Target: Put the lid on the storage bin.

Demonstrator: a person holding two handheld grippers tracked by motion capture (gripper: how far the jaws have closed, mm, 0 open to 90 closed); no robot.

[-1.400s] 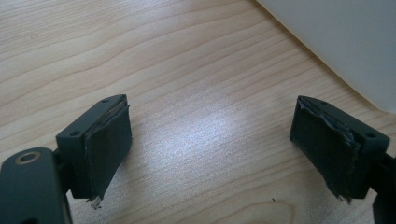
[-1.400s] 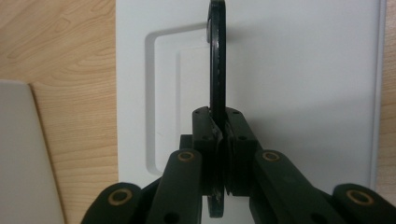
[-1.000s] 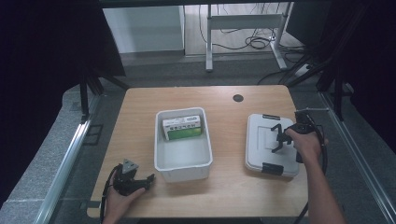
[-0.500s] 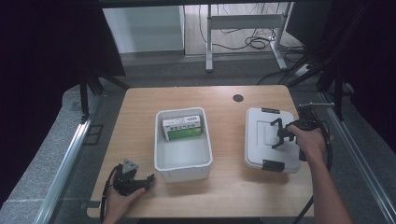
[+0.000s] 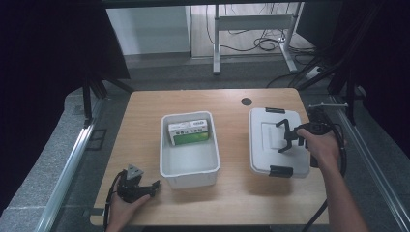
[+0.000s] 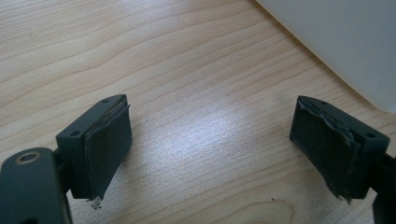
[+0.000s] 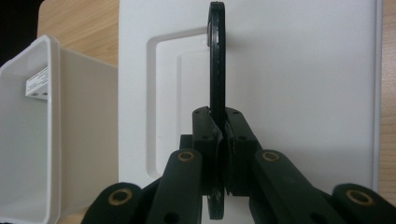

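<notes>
A white lid with a black handle and black end clips lies at the right of the wooden table. My right gripper is shut on that handle. In the right gripper view the handle stands edge-on between the pressed pads of my right gripper, with the lid beneath. An open white bin at mid-table holds a green and white box. My left gripper rests open at the front left, its jaws wide apart over bare wood.
The bin's wall stands just beyond my left gripper, and the bin lies left of the lid in the right gripper view. A round dark cable hole sits near the far edge. A metal frame and cables lie on the floor behind.
My right hand has risen a little with the handle in its jaws, and the lid has shifted slightly toward the far side with it. The left hand has stayed still.
</notes>
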